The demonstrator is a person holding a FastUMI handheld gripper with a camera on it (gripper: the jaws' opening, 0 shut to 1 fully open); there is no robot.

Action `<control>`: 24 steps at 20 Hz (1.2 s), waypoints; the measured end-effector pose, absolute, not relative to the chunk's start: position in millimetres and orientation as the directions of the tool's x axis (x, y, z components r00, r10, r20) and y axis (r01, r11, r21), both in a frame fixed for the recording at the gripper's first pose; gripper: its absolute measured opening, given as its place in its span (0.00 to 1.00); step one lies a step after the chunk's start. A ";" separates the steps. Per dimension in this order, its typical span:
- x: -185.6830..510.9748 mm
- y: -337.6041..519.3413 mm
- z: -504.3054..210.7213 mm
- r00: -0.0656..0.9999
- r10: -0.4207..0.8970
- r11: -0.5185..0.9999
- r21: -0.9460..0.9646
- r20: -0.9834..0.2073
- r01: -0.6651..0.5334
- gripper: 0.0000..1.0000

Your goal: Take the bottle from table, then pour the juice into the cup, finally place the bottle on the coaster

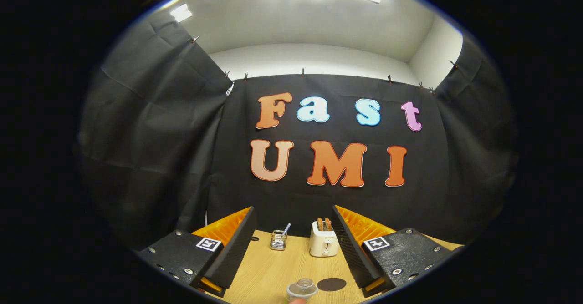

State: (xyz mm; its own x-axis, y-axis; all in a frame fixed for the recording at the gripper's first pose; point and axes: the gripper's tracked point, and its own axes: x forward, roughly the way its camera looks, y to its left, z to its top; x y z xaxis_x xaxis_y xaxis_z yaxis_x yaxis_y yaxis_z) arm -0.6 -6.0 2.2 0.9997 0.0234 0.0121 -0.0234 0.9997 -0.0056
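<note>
Bottle top (301, 289) shows low down between the two fingers — a clear, round cap-like piece, with a small pinkish edge beneath it that is too cut off to identify. Whether this is the bottle itself or the cup cannot be told from so little of it.

The claw (291, 249) is spread wide, its two fingers well apart and pinching nothing; bare table (268, 272) lies between them. Each finger carries a square black-and-white marker tag on its upper face, with no readable words on either.

Just to the right of the clear top, still between the fingers and close to the right one, lies the coaster (331, 284) — a flat, dark round disc on the light wood-grain tabletop. It sits beside the clear piece without touching it.

Beyond the fingers, toward the back of the table, stands a cream-coloured toaster (323, 240) with two brown slices poking up from its slots; it sits just beside the right finger's inner edge. To its left, also ahead of the fingers, is a small clear square holder (278, 240) with a thin straw-like stick leaning out of it. A small dark item lies on the table near the left finger's tip, too small to make out.

No brand name or label can be read on the toaster, the holder or the clear top.
</note>
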 end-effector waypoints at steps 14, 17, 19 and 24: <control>-3.5 -17.5 -27.6 0.995 -0.096 0.991 -0.090 0.023 0.098 0.98; -3.7 -10.0 -44.4 0.996 -0.082 0.991 -0.100 0.037 0.085 0.98; -7.2 -17.2 -67.5 0.994 -0.102 0.987 -0.123 0.026 0.105 0.98; -11.0 -8.9 -104.5 0.996 -0.083 0.995 -0.045 0.013 0.083 0.98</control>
